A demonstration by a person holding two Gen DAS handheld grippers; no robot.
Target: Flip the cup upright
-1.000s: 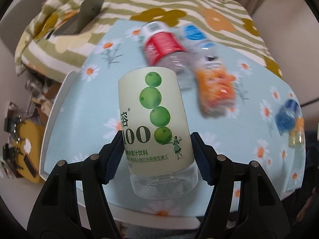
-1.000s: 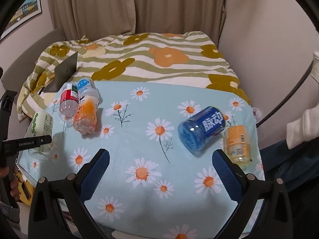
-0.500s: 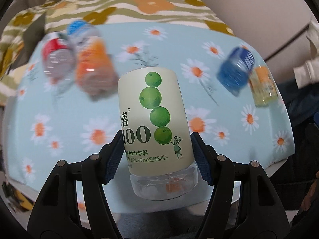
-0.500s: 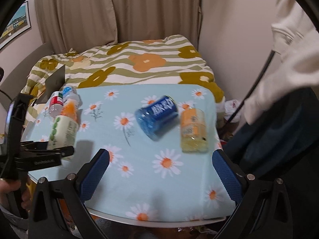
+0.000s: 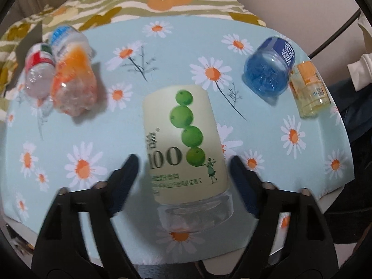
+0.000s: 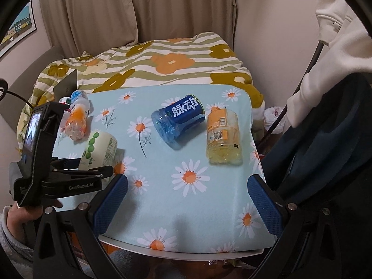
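Note:
A pale cup (image 5: 183,144) printed with green fruit and "100" stands near the table's front left edge, its clear base down. My left gripper (image 5: 183,160) is open around the lower part of the cup, with a small gap on each side between its blurred fingers (image 5: 130,169) and the cup wall. From the right wrist view, the cup (image 6: 98,148) looks roughly upright, with the left gripper (image 6: 88,166) at its base. Over the front of the table my right gripper (image 6: 187,183) is wide open and holds nothing.
A blue cup (image 6: 179,121) and a yellow cup (image 6: 223,137) lie on their sides on the daisy tablecloth (image 6: 186,209). An orange cup (image 6: 76,123) and two small bottles (image 5: 38,69) lie at the back left. A striped bedspread (image 6: 162,62) is behind the table. A person's sleeve (image 6: 337,34) is at the right.
The left gripper carried the cup to the right over the table, then its fingers parted from the cup's sides. The right gripper's view swung to the right.

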